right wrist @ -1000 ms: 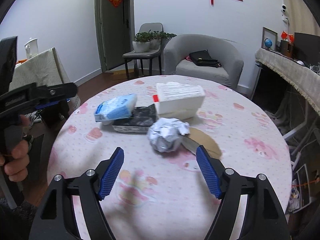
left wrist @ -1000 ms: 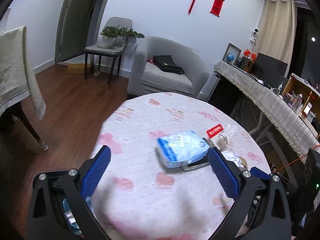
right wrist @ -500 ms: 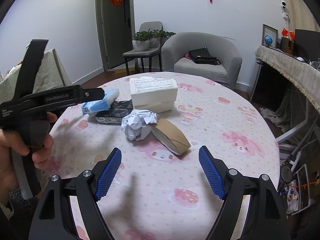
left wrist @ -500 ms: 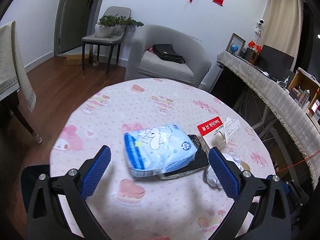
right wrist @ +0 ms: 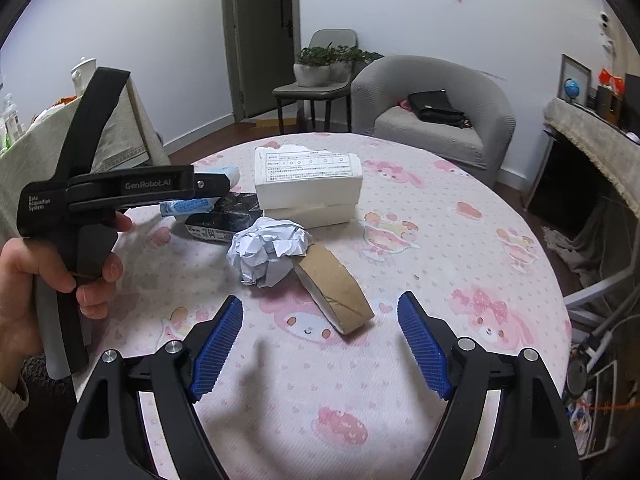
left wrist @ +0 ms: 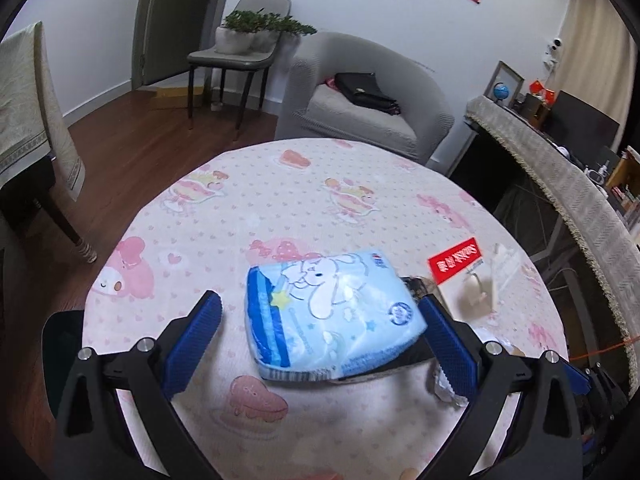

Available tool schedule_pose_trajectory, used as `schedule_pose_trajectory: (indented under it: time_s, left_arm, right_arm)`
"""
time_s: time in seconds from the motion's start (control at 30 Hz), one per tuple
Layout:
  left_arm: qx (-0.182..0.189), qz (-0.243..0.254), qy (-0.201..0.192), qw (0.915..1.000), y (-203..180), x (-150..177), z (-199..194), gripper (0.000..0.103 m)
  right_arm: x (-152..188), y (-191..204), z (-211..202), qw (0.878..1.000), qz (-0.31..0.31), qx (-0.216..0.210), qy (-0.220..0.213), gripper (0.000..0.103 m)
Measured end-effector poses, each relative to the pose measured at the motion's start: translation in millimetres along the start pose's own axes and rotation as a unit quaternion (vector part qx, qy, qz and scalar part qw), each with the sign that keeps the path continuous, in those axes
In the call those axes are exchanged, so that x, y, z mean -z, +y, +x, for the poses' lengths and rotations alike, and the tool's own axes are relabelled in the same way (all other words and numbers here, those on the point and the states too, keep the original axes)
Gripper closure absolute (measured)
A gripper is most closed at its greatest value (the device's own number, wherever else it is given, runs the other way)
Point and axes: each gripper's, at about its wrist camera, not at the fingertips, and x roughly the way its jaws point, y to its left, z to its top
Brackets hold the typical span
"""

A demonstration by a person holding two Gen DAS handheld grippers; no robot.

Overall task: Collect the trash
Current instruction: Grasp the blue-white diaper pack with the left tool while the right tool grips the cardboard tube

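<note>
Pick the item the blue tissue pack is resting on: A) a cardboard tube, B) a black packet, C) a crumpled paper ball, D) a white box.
B: the blue tissue pack lies partly on top of the black packet, whose dark edge shows beneath it in both views.

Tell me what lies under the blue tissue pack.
The blue tissue pack rests partly on a black packet, whose edge pokes out at its right and near side, and partly on the tablecloth. How far the packet runs beneath is covered, as is anything else under there.
</note>
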Motion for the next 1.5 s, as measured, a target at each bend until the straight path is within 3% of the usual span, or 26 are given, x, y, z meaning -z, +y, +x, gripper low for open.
schedule_pose_trajectory:
  time_s: [0.13, 0.2, 0.3, 0.5, 1.27, 1.5]
  left_arm:
    - [0.012, -0.010, 0.001, 0.9999, 4.7, -1.4, 0.8, 0.005]
    - [0.021, -0.007, -0.006, 0.9997, 5.1, -2.3, -2.2, 0.022]
    - [0.016, 0.001, -0.008, 0.9998, 4.6, -2.8, -3.8, 0.022]
    - [0.021, 0.017, -0.008, 0.9996, 4.1, -2.8, -9.4, 0.023]
    - [0.060, 0.088, -0.012, 0.9942, 30.4, 15.5, -52.7, 0.026]
    - [0.077, 0.108, -0.015, 0.9910, 42.9, 22.9, -67.0, 0.026]
  right_arm:
    - [-3.2, -2.9, 9.9, 1.000, -0.010, -0.011, 0.014, 0.022]
    - [-4.7, -3.9, 14.3, 1.000, -0.014, -0.015, 0.020, 0.022]
    - [-7.0, -6.6, 17.7, 0.999, -0.016, -0.017, 0.023, 0.023]
    - [-9.3, -15.0, 26.1, 0.999, -0.009, -0.010, 0.037, 0.041]
    - [-8.6, -16.2, 34.8, 0.998, 0.012, 0.014, 0.056, 0.058]
    - [-5.0, -9.1, 29.1, 0.998, 0.035, 0.003, 0.054, 0.079]
